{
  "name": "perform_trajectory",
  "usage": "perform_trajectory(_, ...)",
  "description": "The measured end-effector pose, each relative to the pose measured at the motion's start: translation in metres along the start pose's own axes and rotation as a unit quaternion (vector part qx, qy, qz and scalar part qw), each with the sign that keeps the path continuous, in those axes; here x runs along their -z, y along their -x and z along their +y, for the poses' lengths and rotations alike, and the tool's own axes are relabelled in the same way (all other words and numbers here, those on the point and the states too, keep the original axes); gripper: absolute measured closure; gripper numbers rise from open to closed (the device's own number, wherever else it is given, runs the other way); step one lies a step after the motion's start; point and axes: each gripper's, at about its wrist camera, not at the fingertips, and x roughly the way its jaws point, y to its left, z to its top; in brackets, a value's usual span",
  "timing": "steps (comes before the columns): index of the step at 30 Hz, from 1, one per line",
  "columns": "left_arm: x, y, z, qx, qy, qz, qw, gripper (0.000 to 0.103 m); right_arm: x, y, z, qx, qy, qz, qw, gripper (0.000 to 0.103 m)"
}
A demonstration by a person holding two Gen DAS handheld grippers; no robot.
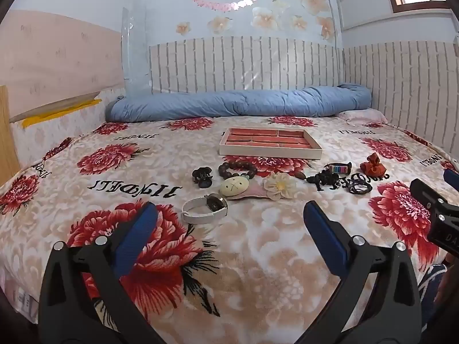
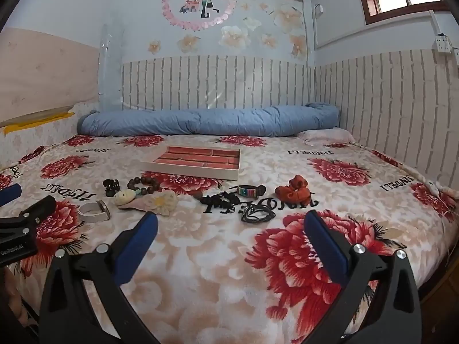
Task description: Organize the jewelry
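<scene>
A pink-lined jewelry tray (image 1: 269, 153) (image 2: 189, 172) lies on the bed, its compartments empty. In front of it runs a row of pieces: a black hair claw (image 1: 202, 176), a wooden bead bracelet (image 1: 238, 169), a cream oval charm (image 1: 232, 186), a fabric flower (image 1: 279, 185), a white watch (image 1: 200, 214) (image 2: 93, 211), black beads (image 2: 221, 200), a rainbow strap (image 2: 248, 192), black cords (image 2: 256, 213) and an orange fabric piece (image 2: 295, 192). My left gripper (image 1: 229, 206) hovers open just short of the watch. My right gripper (image 2: 231, 215) hovers open near the black cords. Neither holds anything.
A floral blanket (image 1: 243, 258) covers the bed. A rolled blue quilt (image 1: 238, 104) lies along the brick-pattern wall behind the tray. A wooden bed end (image 1: 5, 132) stands at the left. Each gripper shows at the edge of the other's view.
</scene>
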Motion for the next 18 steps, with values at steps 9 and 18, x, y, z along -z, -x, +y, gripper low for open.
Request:
perform_trajectory(9,-0.0004,0.0035,-0.0016,-0.003,-0.005,-0.005,1.0000,0.005,-0.0025,0.0048,-0.0010,0.006,0.004,0.000,1.000,0.004)
perform_trajectory(18,-0.0008,0.0041,-0.0005,-0.002,-0.005,-0.007,1.0000,0.005,-0.0040,0.0094,-0.0047,0.008,-0.001,-0.008,1.000,0.004)
